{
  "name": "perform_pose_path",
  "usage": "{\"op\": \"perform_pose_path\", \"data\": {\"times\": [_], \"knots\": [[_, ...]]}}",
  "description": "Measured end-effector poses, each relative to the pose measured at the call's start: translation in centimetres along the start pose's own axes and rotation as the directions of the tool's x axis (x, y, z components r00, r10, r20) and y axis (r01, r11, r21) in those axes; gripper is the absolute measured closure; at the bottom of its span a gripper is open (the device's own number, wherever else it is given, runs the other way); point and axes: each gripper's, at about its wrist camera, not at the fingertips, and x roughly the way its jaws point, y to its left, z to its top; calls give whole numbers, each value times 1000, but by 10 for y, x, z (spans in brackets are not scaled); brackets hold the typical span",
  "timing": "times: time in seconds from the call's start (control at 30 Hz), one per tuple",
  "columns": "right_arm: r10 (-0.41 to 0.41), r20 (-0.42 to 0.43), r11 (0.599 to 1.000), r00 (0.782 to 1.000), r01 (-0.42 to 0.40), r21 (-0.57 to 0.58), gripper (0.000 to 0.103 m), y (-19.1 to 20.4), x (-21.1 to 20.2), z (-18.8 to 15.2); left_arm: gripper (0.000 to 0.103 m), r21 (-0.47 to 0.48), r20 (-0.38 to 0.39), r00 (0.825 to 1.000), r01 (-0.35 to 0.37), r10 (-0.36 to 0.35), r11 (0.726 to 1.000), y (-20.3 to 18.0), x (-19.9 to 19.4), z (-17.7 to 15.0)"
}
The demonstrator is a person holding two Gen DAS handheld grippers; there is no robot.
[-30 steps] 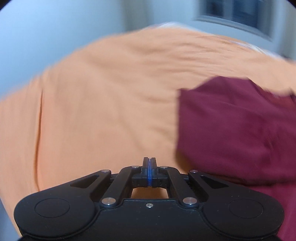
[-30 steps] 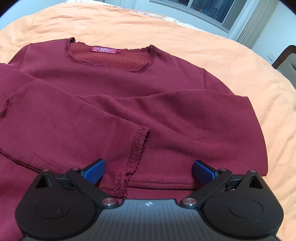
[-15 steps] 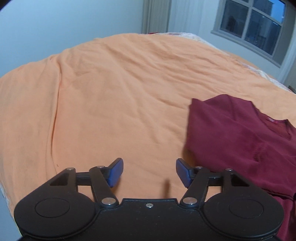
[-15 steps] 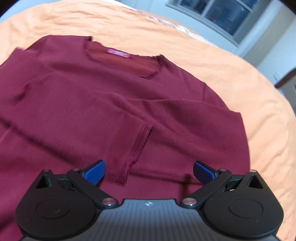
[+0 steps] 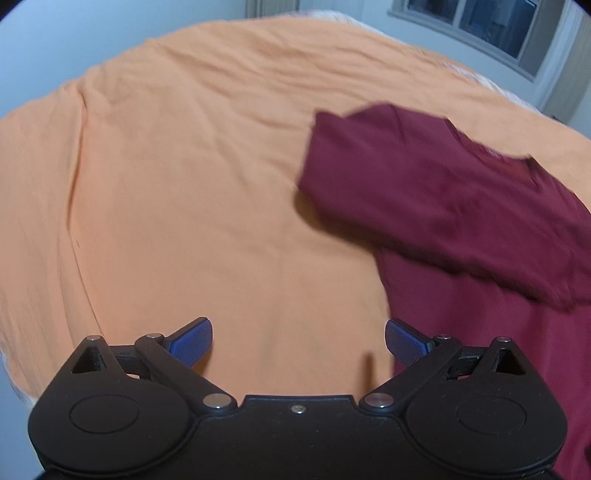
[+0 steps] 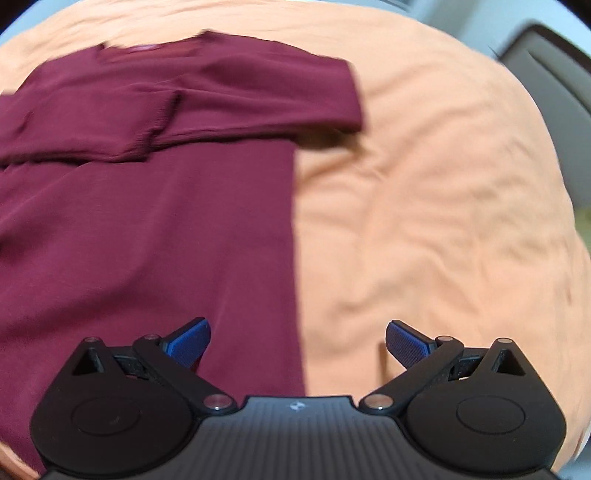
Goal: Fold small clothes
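The dark maroon long-sleeved knit top (image 6: 147, 229) lies flat on the wrinkled orange bedsheet (image 6: 443, 206), both sleeves crossed over the chest so the trimmed cuff (image 6: 162, 118) of one rests on the other, with the lower body of the garment stretching smooth toward the camera. A second ago the right wrist view looked down on the neckline and the folded sleeves from close above; now it has pulled back toward the hem and swung to the garment's right side, so the straight right edge runs up the middle of the frame between the blue pads. The left gripper (image 5: 298, 341), pressed together a second ago, has spread wide and hangs over bare sheet just beside the garment's left edge. The right gripper (image 6: 297, 341) is spread as wide, one pad over the maroon cloth and one over the sheet — neither holds anything. Judging from this, the sleeve folds are done and both tools are lining up along the two long sides for the next fold, perhaps bringing the hem up to the shoulders. The right view alone shows the crossed sleeves, the cuff and a pink neck label (image 6: 146, 47), though motion blur softens them; it also catches a dark chair-like shape (image 6: 546, 62) at the far right. The left view alone shows the window (image 5: 491, 26) and the wide stretch of sheet to the left of the garment.
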Motion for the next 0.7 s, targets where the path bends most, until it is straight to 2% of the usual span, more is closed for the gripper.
{"op": "perform_pose_path", "data": {"times": [0.1, 0.2, 0.27, 0.37, 0.47, 0.53, 0.6, 0.63, 0.7], "knots": [[48, 3, 996, 999, -48, 70, 0, -16, -5, -15, 2, 17, -46, 998, 33, -32, 999, -10, -4, -18], [111, -14, 988, 994, -109, 112, 0, -22, -5, -24, 1, 36, -87, 996, 33, -29, 999, -18, -8, -38], [142, -30, 981, 989, -137, 136, 0, -27, 0, -31, 1, 70, -105, 994, 21, -14, 997, -21, -10, -50], [167, -21, 976, 986, -163, 144, 0, -33, 1, -40, 1, 126, -149, 988, -30, 49, 992, -26, -12, -62], [177, 3, 979, 984, -176, 106, 0, -33, -5, -47, 2, 89, -165, 985, -35, 49, 995, -25, -18, -67], [188, 17, 978, 982, -189, 84, 0, -33, -11, -55, 8, 47, -175, 984, -16, 24, 999, -23, -23, -72], [218, 22, 973, 976, -219, 79, 0, -37, -16, -60, 9, 31, -185, 983, 7, -1, 999, -23, -28, -75], [245, 19, 965, 969, -246, 88, 0, -40, -18, -60, 11, 30, -192, 981, 22, -16, 999, -24, -31, -78], [331, 25, 936, 943, -331, 121, 0, -48, -22, -64, 18, 13, -207, 977, 59, -55, 998, -25, -34, -82]]}}
